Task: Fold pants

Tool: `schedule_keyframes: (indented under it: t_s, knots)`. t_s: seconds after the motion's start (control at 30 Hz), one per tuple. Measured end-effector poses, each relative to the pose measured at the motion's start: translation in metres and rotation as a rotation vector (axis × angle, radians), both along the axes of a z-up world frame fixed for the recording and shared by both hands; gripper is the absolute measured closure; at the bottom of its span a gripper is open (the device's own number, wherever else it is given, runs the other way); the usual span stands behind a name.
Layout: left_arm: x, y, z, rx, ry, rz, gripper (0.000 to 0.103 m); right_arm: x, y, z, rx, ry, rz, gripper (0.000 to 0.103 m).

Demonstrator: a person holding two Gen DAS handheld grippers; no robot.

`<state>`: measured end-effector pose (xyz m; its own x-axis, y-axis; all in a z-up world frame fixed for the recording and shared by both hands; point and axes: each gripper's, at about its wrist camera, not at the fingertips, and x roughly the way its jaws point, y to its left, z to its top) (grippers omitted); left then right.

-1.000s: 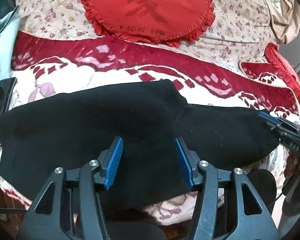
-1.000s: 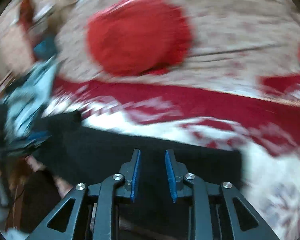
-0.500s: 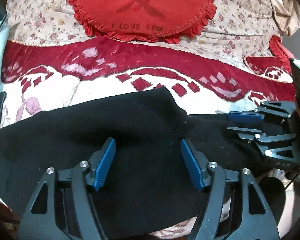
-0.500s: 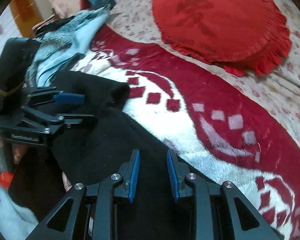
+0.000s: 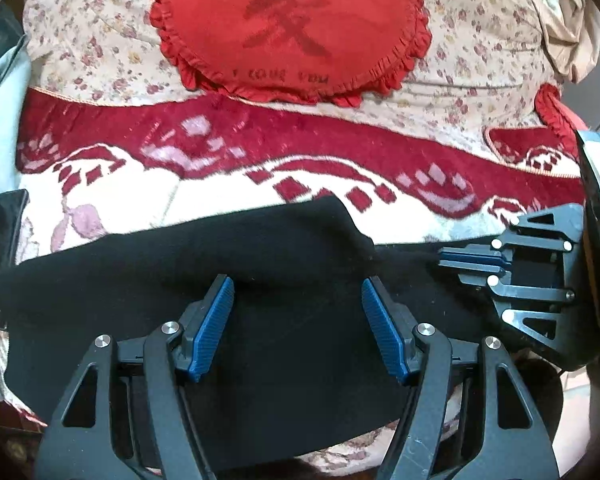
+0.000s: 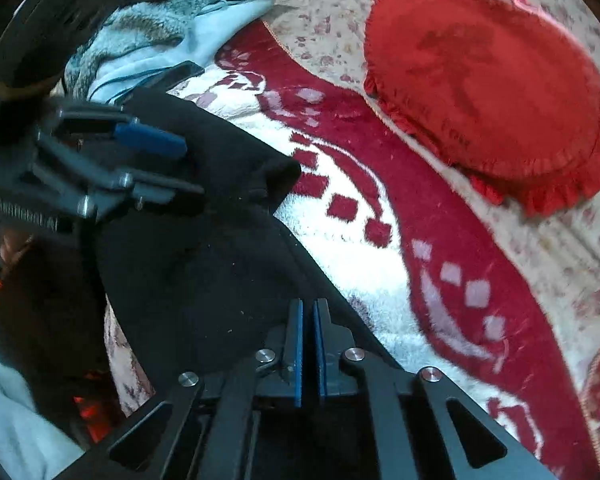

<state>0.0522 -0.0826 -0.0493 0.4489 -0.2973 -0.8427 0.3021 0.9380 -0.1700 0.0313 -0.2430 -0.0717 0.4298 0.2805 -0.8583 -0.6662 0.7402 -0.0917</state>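
Across the near edge of the bed, the black pants [image 5: 260, 280] lie spread lengthwise over a red and white blanket [image 5: 228, 184], one fold of the cloth humped up toward the far side. Over their middle hangs the left gripper [image 5: 296, 320], its jaws spread wide and released; the blue pads [image 5: 212, 332] stand apart above the dark fabric with nothing pinched between them. Whether the pad tips brush the cloth cannot be told.

At the right end of the pants, in the left wrist view, the right gripper [image 5: 466, 261] lies sideways with its blue pads pressed together. In its own view the right gripper [image 6: 307, 344] shows the pads nearly touching, only a thin slit between them, set at the pants' far edge where black cloth meets the white of the blanket. Whether a layer of fabric is caught in that slit cannot be told.

Beyond the blanket lies a floral quilt [image 5: 460, 60] with a round red frilled cushion [image 5: 288, 28] on it. Pale blue clothes [image 6: 152, 32] are heaped at the far left in the right wrist view.

Compared with a second ago, the left jaws stand wider, while the left gripper has barely shifted. The right gripper has come in along the pants, rolled onto its side, and its jaws, then partly open, have clenched.
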Motion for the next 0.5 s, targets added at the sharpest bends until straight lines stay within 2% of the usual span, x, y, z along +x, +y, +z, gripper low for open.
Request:
schedule_keyframes:
  t_s: [0.17,0.3,0.4,0.47,0.5]
  knots:
    - [0.004,0.001,-0.004,0.001,0.009,0.013,0.036,0.014,-0.012,0.004,0.07,0.004,-0.101,0.099]
    - [0.003,-0.002,-0.007,0.019,0.003,0.015,0.036,0.024,-0.005,-0.008,0.042,0.006,-0.14,0.099]
    - [0.001,-0.002,-0.004,0.023,-0.005,0.012,0.036,0.026,-0.008,-0.004,0.074,0.021,-0.167,0.099]
    - [-0.003,-0.002,-0.001,0.015,-0.009,0.014,0.036,0.019,-0.013,0.003,0.075,-0.006,-0.195,0.098]
    - [-0.004,-0.002,0.0,0.011,-0.012,0.017,0.036,0.015,-0.016,0.007,0.064,-0.023,-0.213,0.093]
